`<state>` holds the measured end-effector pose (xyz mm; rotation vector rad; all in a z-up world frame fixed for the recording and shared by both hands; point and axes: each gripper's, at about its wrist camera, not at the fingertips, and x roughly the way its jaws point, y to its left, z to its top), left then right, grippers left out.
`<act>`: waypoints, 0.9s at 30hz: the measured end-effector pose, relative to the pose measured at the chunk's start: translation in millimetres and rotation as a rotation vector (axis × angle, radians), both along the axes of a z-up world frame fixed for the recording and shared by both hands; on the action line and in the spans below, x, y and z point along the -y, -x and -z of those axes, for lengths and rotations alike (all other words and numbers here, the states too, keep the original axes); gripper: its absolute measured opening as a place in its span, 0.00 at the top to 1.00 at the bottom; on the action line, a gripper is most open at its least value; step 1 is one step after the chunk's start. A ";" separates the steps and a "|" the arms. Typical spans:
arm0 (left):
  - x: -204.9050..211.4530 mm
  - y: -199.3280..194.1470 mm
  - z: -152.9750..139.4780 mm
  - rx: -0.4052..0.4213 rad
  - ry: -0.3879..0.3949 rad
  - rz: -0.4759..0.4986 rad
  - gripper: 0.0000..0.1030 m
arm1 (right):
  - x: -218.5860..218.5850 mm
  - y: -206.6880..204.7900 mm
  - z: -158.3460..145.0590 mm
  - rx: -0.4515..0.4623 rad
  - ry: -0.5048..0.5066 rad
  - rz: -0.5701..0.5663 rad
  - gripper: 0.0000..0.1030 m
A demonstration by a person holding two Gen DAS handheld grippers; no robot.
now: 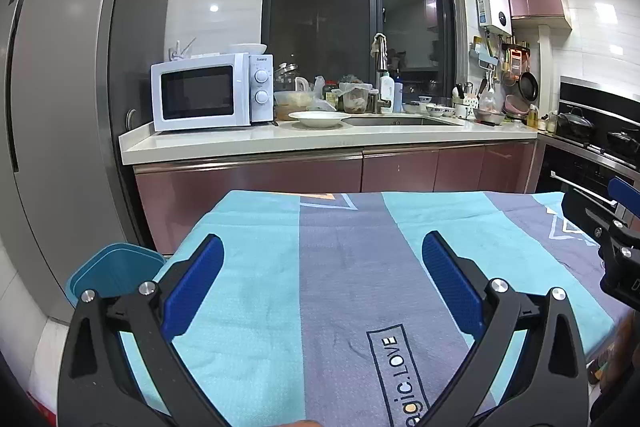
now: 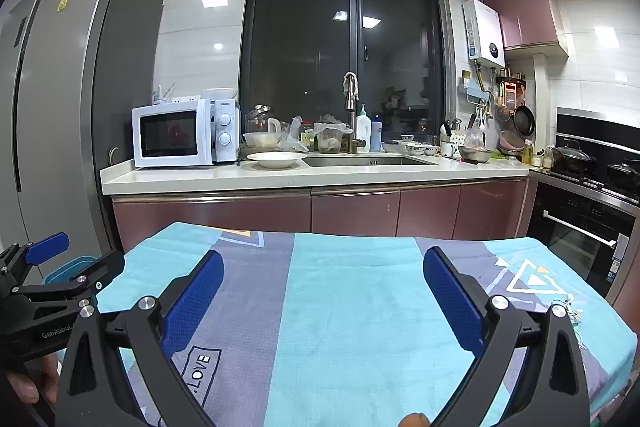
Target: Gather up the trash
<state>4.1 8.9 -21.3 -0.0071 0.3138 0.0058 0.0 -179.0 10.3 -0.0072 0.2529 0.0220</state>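
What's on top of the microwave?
A white bowl sits on the microwave, toward its right rear. At the left rear a small white rack-like item shows; its base and the bowl's contents are hidden.

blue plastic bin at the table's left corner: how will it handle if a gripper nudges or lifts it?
The blue plastic bin looks thin-walled and open-topped, so probably light and apt to slide or tip when nudged. Its rim seems stiff enough to pinch, though smooth plastic may slip. Only its top shows beside the striped blue-grey tablecloth, so contents and weight are unknown.
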 end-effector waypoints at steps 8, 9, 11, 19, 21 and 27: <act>2.9 13.7 -6.8 0.027 -0.021 0.020 0.05 | -1.0 9.7 -2.4 0.009 0.004 0.008 0.06; 2.9 15.7 -7.2 0.031 -0.021 0.022 0.05 | -0.5 10.6 -2.0 0.008 0.003 0.011 0.06; 3.7 19.8 -7.6 0.038 -0.024 0.023 0.05 | 0.3 11.4 -1.3 0.008 0.001 0.017 0.06; 3.1 25.8 -9.4 0.053 -0.023 0.022 0.05 | 0.3 14.0 0.2 0.009 0.000 0.025 0.06; 2.9 26.2 -10.6 0.055 -0.020 0.022 0.05 | 0.6 15.1 0.2 0.014 0.000 0.027 0.06; 1.5 29.9 -13.2 0.072 -0.015 0.018 0.05 | -0.1 20.5 -1.3 0.033 -0.001 0.030 0.06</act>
